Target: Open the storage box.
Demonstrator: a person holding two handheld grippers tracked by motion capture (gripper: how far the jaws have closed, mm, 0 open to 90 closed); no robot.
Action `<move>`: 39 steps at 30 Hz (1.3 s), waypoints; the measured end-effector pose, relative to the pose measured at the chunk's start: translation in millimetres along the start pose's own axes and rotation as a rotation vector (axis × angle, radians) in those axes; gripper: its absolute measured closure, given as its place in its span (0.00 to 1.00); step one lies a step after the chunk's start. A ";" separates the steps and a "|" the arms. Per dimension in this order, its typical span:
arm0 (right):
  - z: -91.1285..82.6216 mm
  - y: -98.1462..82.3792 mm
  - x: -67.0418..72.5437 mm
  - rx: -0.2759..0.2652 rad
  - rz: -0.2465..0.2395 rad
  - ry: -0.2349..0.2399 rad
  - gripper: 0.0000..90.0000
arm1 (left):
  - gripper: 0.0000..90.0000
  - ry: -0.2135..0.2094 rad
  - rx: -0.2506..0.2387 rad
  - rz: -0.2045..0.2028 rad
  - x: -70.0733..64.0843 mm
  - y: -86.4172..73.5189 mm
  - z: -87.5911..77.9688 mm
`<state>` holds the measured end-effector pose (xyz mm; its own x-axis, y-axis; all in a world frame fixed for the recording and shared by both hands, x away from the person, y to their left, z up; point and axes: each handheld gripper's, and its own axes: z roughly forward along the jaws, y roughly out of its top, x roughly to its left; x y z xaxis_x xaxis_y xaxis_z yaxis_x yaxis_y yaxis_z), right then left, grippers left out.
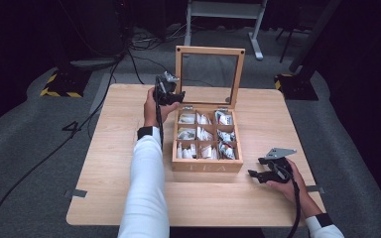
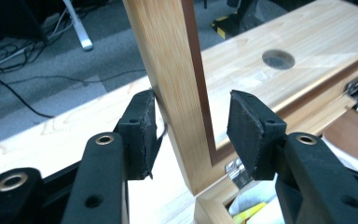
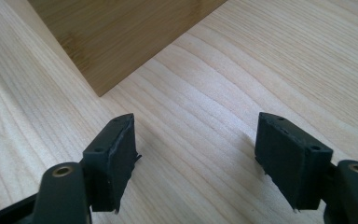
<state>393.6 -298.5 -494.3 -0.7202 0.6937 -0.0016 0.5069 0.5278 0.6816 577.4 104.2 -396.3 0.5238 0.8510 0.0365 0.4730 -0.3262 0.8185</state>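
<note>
A wooden tea box (image 1: 207, 167) stands mid-table with its glass-paned lid (image 1: 209, 49) upright. Its compartments hold several tea bags (image 1: 202, 134). My left gripper (image 1: 171, 96) is at the lid's left post, low down near the hinge. In the left gripper view that post (image 2: 168, 70) stands between the jaws of the left gripper (image 2: 191, 121). One pad (image 2: 142, 126) lies against the post, and the other pad (image 2: 247, 130) shows a gap beside it. My right gripper (image 1: 255, 174) rests on the table right of the box, open with nothing between its jaws (image 3: 196, 140). The box's wall (image 3: 112, 42) lies ahead of it.
The light wooden table (image 1: 119, 148) has a round cable hole (image 2: 278, 59) behind the lid. A person's white-sleeved forearm (image 1: 146, 188) reaches along the box's left side. Cables and stand feet lie on the grey floor beyond the table.
</note>
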 end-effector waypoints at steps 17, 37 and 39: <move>-0.9 -0.8 -1.0 0.005 0.003 -0.007 0.32 | 0.45 -0.059 0.042 -0.010 -0.4 -25.1 0.1; 2.6 -8.5 -4.5 -0.067 0.008 -0.016 0.23 | 0.19 -0.013 0.011 0.115 -6.3 -38.0 -121.6; 2.9 -8.6 -4.6 -0.069 0.009 -0.016 0.23 | 0.19 -0.012 0.006 0.126 -7.3 -48.3 -136.8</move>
<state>394.0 -304.8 -502.3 -0.7078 0.7064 -0.0065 0.4793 0.4870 0.7301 453.8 170.1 -357.6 0.5877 0.7982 0.1326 0.4065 -0.4330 0.8045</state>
